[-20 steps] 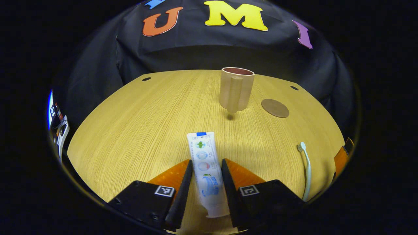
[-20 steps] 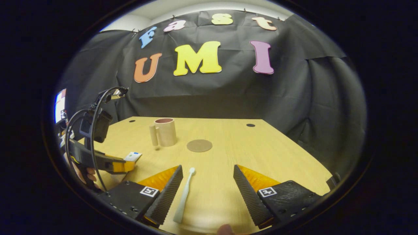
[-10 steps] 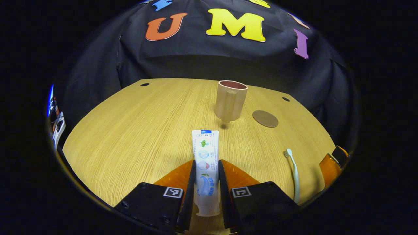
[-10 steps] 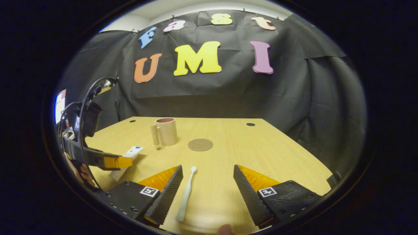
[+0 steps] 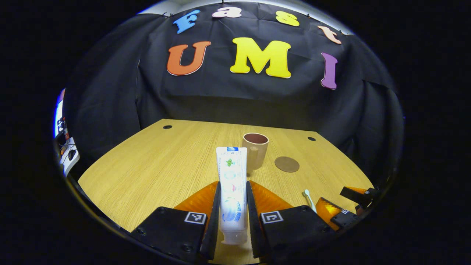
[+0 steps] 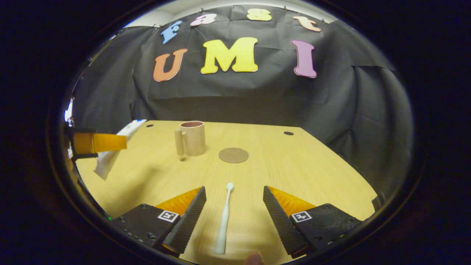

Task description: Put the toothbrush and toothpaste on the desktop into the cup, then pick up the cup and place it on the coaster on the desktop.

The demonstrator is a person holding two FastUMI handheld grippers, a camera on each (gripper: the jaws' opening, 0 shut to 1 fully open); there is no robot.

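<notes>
So the wooden desktop (image 6: 294, 165) has the cup (image 6: 192, 138) standing upright near the back, with the round coaster (image 6: 233, 155) just beside it. The left gripper (image 5: 232, 197) has both fingers clamped on the toothpaste (image 5: 232, 184), lifted clear of the wood. The right gripper (image 6: 234, 206) sits spread wide open around the toothbrush (image 6: 224, 221) lying flat

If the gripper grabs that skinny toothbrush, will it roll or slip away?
The toothbrush lies flat on the table between the right gripper's open fingers. It looks thin and light, so it could twist or slide when pinched. It seems stiff enough not to flop.
</notes>
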